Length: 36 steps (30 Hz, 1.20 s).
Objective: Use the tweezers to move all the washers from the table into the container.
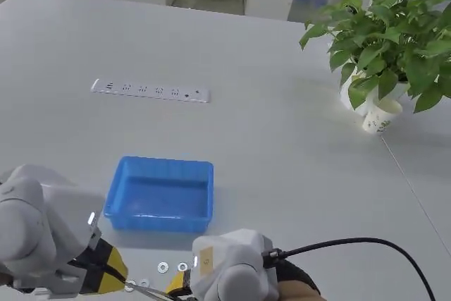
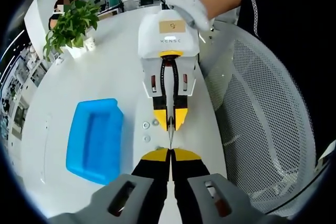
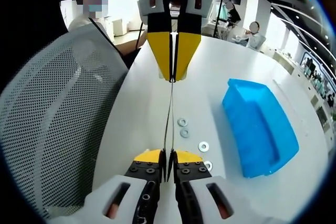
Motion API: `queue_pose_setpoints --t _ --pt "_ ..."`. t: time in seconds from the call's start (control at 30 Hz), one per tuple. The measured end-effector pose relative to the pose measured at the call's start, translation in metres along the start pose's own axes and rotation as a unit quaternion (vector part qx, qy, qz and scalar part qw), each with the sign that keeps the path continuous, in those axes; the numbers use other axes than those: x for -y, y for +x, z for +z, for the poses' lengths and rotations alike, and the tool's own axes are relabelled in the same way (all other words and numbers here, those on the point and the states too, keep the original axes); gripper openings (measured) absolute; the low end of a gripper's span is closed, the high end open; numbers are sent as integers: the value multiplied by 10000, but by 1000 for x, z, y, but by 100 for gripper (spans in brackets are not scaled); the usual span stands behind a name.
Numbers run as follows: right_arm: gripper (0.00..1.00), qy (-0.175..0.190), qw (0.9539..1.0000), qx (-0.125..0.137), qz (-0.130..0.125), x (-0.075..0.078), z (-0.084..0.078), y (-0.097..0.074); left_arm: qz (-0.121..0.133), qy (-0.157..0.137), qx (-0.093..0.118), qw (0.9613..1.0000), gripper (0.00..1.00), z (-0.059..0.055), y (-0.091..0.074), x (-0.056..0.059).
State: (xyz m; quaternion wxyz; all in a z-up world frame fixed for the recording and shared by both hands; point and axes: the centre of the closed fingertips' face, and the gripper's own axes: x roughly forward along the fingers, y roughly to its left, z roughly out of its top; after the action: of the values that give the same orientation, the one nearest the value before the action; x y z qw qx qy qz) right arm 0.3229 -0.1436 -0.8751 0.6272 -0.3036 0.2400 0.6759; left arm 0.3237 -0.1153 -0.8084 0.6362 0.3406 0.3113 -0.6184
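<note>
Washers are lying loose on the table, at the blue container's 6 o'clock in the head view, just beside the tweezers. You are clenching both left gripper and right gripper on the tweezers, one at each end. Settle one firm grip before freeing the other, keeping the tips level and pointing at the washers.

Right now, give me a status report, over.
Both shut on tweezers: left gripper, right gripper. Four washers on table beside blue container. Nothing between them.
</note>
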Motion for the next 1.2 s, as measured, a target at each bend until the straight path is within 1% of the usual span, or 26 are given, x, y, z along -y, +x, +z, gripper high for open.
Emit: queue_pose_setpoints --t 0.1,0.2,0.27,0.37,0.5,0.6,0.73,0.87,0.97,1.13,1.2 --pt "8 18 10000 48 -43 0 0 -2 -6 24 42 10000 4 1 0 -1" --pt "8 40 9999 74 -64 1 0 -4 -13 64 25 10000 5 0 2 -1" --pt "8 46 9999 96 -76 1 0 -4 -15 83 13 10000 7 0 3 -1" --pt "7 63 9999 101 -85 1 1 -4 -5 79 63 9999 10 2 4 -2" --pt "7 75 9999 110 -89 1 1 -4 -31 75 48 10000 12 0 4 -2" --pt "7 75 9998 133 -112 2 2 -5 -39 42 24 10000 12 -3 5 -1" --pt "7 69 9997 190 -144 3 4 -8 -21 -23 154 9999 12 -2 5 -1" --pt "7 82 9996 226 -144 4 6 -9 -30 6 179 9998 10 -2 6 1" --pt "7 72 9996 220 -130 3 6 -9 -33 -13 281 9996 7 1 5 1" --pt "7 61 9997 221 -109 2 6 -8 -29 32 295 9996 5 2 5 1" --pt "7 74 9996 233 -107 2 7 -8 -48 -26 353 9994 4 4 3 1"
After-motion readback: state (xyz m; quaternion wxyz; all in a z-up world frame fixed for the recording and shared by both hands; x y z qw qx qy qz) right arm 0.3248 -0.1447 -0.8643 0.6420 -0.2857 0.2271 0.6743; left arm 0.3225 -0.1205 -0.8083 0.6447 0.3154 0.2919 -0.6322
